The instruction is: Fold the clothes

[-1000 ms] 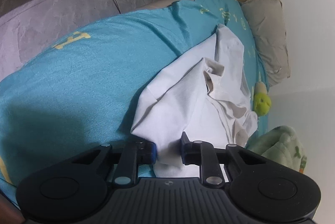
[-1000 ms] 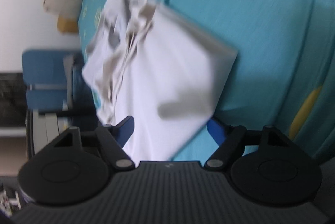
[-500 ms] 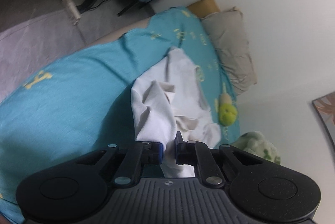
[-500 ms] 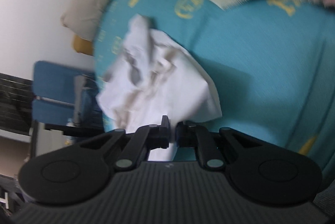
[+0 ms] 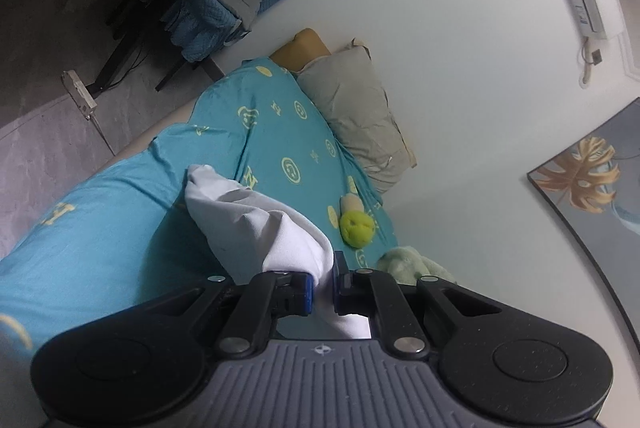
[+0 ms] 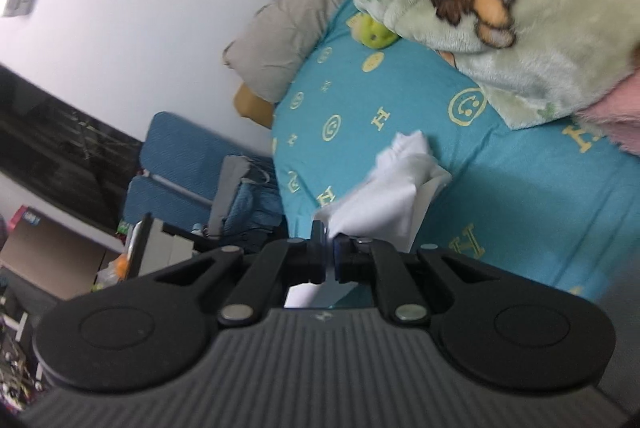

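White garment (image 5: 256, 228) hangs bunched and creased over the bed; left gripper (image 5: 322, 286) and right gripper (image 6: 329, 260) each pinch it.

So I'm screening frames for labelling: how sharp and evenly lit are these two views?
Left wrist: sharp, though fisheye bends the walls; the white garment casts a dark shadow on the teal sheet. Right wrist: motion-blurred, softening the garment and green blanket.

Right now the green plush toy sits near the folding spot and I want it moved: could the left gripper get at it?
Probably not yet: the left gripper is shut on the white garment. The green plush toy itself lies uncovered on the bedsheet.
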Tool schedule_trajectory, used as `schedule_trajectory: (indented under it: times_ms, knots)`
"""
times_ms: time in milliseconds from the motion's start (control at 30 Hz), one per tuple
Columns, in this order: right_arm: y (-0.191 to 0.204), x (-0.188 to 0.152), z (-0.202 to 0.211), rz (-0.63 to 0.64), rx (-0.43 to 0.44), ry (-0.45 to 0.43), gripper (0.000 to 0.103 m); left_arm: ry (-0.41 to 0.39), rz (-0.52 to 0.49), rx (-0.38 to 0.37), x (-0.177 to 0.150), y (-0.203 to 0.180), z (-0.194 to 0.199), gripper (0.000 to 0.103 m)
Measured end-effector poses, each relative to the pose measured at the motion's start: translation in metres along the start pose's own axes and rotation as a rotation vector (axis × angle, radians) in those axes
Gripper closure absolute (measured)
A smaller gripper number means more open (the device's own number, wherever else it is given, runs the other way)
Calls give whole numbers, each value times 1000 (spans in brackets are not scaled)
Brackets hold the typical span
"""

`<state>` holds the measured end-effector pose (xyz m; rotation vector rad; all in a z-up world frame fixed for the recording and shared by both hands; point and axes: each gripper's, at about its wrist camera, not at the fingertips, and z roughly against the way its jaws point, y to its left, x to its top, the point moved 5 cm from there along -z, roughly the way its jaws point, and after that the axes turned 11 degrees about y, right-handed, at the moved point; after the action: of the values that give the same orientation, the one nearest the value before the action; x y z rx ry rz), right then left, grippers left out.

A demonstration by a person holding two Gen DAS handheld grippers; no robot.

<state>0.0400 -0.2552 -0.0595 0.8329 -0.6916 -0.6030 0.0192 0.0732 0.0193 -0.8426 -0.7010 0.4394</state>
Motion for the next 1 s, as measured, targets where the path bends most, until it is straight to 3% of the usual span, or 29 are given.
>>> schedule_trajectory:
  times_ms: [167, 300, 500, 733, 833, 1000]
  knots:
    - [-12, -28, 35, 8, 12, 20, 96, 10, 21, 23, -32, 1, 37, 94]
    - [-21, -22, 26, -26, -5, 44, 96, 21, 28, 57, -29, 0, 26, 94]
    - [-17, 17, -35, -43, -59, 73, 96, 22, 35, 130, 11, 5, -35, 94]
    - [-28, 68, -129, -71, -143, 118, 96, 62, 38, 240, 71, 32, -140, 93]
    - [-42, 80, -163, -95, -123, 123, 96, 73, 67, 258, 90, 55, -176, 93]
    - [-71, 89, -198, -146, -116, 132, 97, 87, 23, 273, 100, 86, -218, 93]
